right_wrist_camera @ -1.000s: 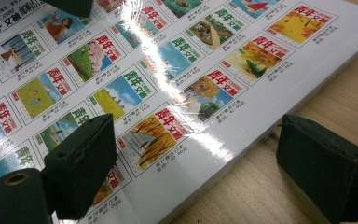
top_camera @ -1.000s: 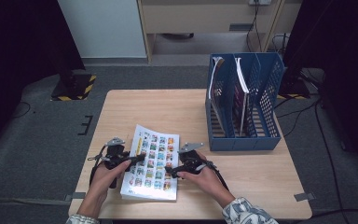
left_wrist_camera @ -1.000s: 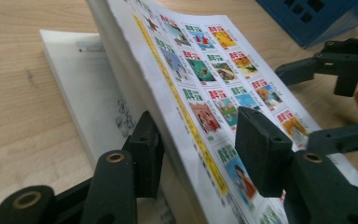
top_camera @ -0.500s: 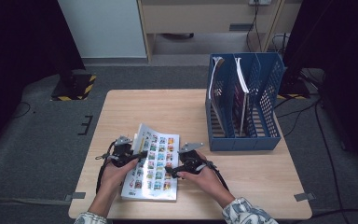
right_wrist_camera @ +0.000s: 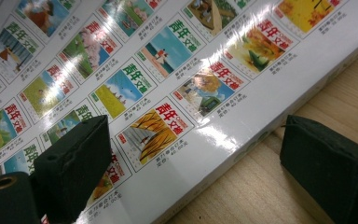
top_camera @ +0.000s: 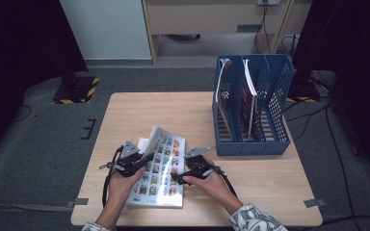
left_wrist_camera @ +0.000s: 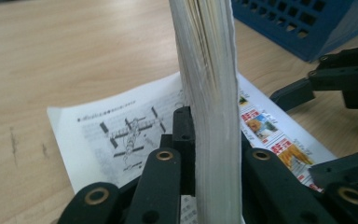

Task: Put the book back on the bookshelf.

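The left gripper [top_camera: 134,161] holds a thick sheaf of pages [left_wrist_camera: 209,102] of the magazine [top_camera: 160,168]: its jaws are closed narrow on the sheaf, one jaw on each face, and the pages stand upright between them, fore-edge toward the camera. Beyond the jaws, on the far side of the raised sheaf, an inner page [left_wrist_camera: 121,135] with a line drawing lies flat on the surface [top_camera: 183,115]. To the other side of the sheaf the colourful cover is partly seen, with the other gripper's black jaws over it.

The right gripper [top_camera: 185,174] has its jaws wide apart (nothing is clamped). They straddle the magazine's spine edge: one jaw sits over the glossy cover [right_wrist_camera: 158,93] printed with rows of small illustrated panels, the other over the bare wood just beside the edge. Whether either pad touches cannot be told.

In the high view the magazine lies between the two grippers at the near side of the surface. A blue file rack [top_camera: 250,110], holding upright books, stands well beyond the right gripper's jaws.
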Demonstrator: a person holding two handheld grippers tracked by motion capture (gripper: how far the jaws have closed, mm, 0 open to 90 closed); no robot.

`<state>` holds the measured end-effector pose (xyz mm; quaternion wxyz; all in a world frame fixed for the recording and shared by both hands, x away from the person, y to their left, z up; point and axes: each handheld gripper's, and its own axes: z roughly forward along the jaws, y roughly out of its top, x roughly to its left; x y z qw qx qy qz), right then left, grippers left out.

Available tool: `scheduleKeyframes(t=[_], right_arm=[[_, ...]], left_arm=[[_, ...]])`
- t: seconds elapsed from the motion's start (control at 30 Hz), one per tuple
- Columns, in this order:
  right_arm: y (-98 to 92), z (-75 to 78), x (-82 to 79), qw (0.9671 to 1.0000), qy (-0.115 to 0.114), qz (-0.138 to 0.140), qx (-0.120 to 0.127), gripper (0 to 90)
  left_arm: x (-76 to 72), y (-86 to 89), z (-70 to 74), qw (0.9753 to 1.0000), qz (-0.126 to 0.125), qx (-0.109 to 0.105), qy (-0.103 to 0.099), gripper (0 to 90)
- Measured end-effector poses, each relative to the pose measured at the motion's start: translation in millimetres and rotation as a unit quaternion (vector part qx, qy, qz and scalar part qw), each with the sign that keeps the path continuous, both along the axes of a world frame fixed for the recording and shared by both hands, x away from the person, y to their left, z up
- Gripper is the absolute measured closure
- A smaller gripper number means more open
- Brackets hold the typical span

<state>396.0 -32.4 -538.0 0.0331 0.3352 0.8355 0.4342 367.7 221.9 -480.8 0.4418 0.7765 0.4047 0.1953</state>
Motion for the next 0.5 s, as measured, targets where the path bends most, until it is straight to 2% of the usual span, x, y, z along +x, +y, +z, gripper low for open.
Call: scheduleKeyframes(t=[0.1, 0.23, 0.37, 0.43, 0.5], right_arm=[[-2.3, -0.5, 2.3, 0.9999, 0.009, 0.003, 0.015, 7.9], [-4.5, -1.1, 4.2, 0.9990, 0.024, 0.006, 0.036, 7.9], [-4.4, -2.0, 5.1, 0.9975, 0.040, 0.017, 0.056, 7.9], [-1.4, -2.2, 3.7, 0.9967, 0.046, 0.025, 0.062, 8.1], [2.4, -2.0, 1.6, 0.9970, 0.045, 0.028, 0.057, 6.6]], left_arm=[[-5.0, 0.1, 5.2, 0.9998, -0.006, -0.003, -0.016, 81.0], [-10.3, 2.5, 11.2, 0.9992, -0.015, -0.020, -0.031, 81.1], [-11.3, 5.5, 12.9, 0.9979, -0.025, -0.048, -0.036, 81.1], [-11.1, 5.2, 13.1, 0.9976, -0.029, -0.050, -0.037, 81.0], [-10.2, 6.0, 11.8, 0.9976, -0.028, -0.054, -0.033, 81.0]])
